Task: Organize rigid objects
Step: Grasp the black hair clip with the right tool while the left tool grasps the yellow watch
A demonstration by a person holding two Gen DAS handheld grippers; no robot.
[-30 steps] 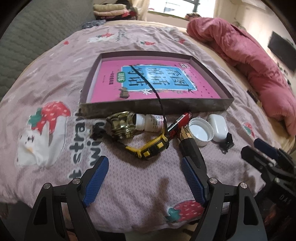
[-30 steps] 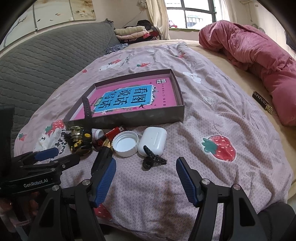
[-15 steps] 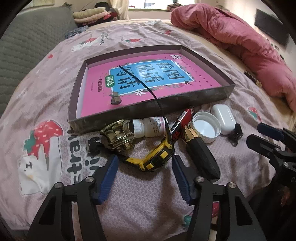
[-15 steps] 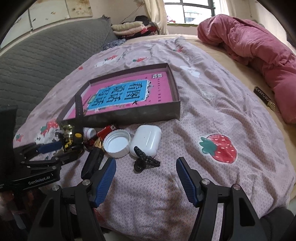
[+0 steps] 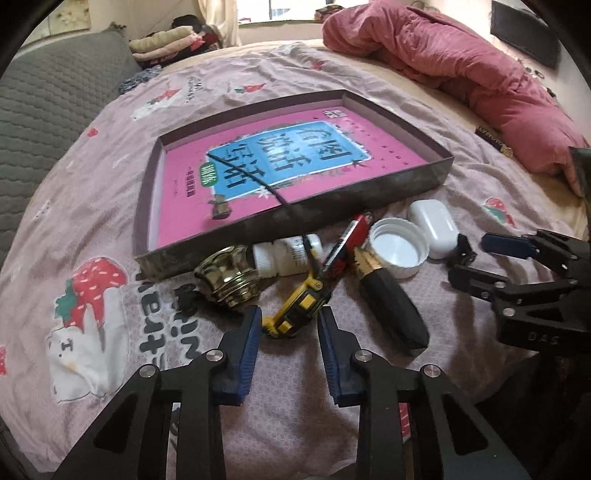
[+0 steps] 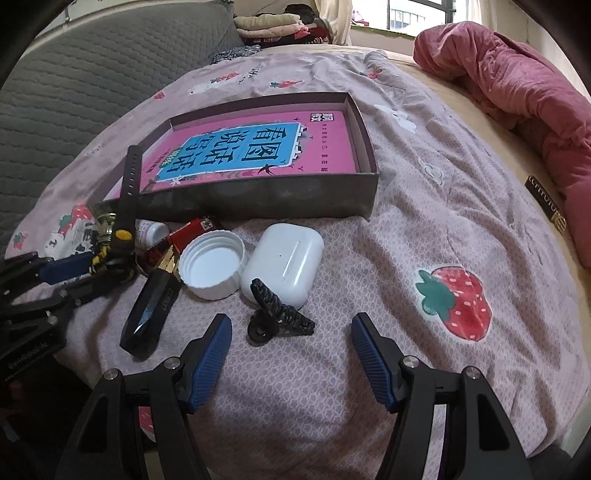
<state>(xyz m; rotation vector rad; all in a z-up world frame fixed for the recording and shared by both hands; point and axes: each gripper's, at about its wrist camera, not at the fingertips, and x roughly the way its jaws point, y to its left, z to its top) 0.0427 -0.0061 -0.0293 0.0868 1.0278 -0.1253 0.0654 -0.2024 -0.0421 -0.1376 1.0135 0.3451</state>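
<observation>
A yellow-and-black watch (image 5: 295, 312) lies on the bedspread, its black strap running up over the edge of the shallow box (image 5: 373, 195). My left gripper (image 5: 290, 325) has its jaws on either side of the watch body, narrowed but with small gaps showing. Beside the watch lie a brass fitting (image 5: 231, 273), a white bottle (image 5: 286, 253), a red lighter (image 5: 349, 240), a black lipstick tube (image 5: 391, 306), a white cap (image 6: 212, 264), a white earbud case (image 6: 282, 264) and a black clip (image 6: 277, 317). My right gripper (image 6: 291, 341) is open just behind the clip.
The box holds a pink book (image 6: 255, 147). A pink quilt (image 6: 517, 85) is heaped at the right of the bed. A small dark gold-trimmed item (image 6: 546, 208) lies near it. A grey quilted sofa back (image 6: 74, 81) is at left, with folded clothes (image 6: 273, 26) at the far end.
My left gripper has moved forward to the watch and its jaws have narrowed around it. My right gripper has moved closer to the black clip and stays open.
</observation>
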